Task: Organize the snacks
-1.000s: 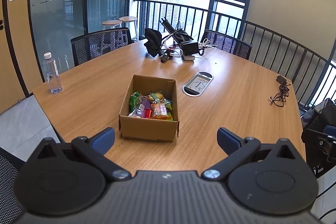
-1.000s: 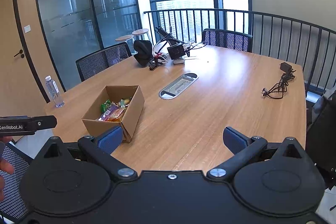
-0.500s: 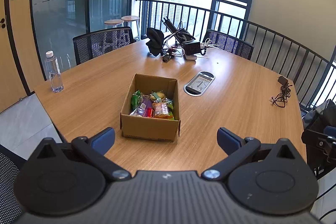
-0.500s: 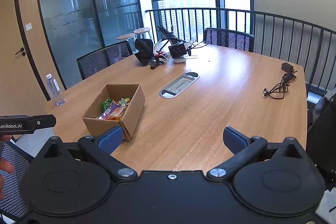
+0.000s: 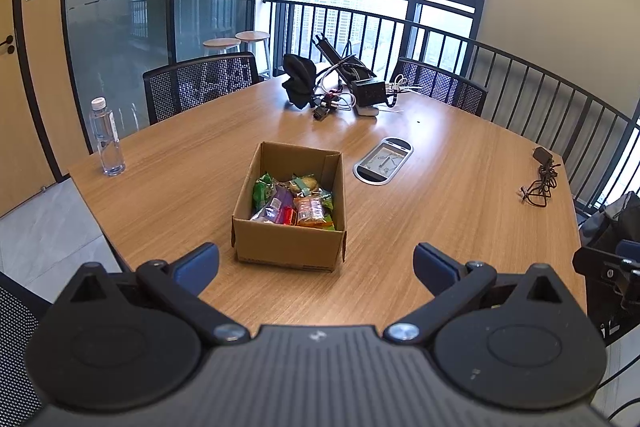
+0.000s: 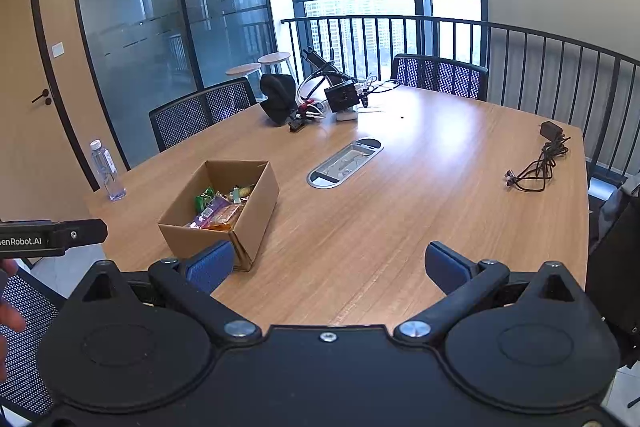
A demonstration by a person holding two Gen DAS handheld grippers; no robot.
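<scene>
The box [image 5: 289, 205] sits on the surface [image 5: 440, 211] straight ahead of my left claw [image 5: 316, 259], its near wall just beyond the fingertips, its long axis running away from me. From my right claw [image 6: 330, 263] the same box lies ahead and to the left, nearly touching the left fingertip in that view, so I judge the left is the better placed to reach in. Both claws are spread wide and hold nothing. Count: 1 box, 1 heap of snacks [image 5: 294, 201] inside it (roughly 5 or 6 packets, too jumbled to count exactly), 1 water bottle [image 5: 106, 137] well apart on the left edge.
</scene>
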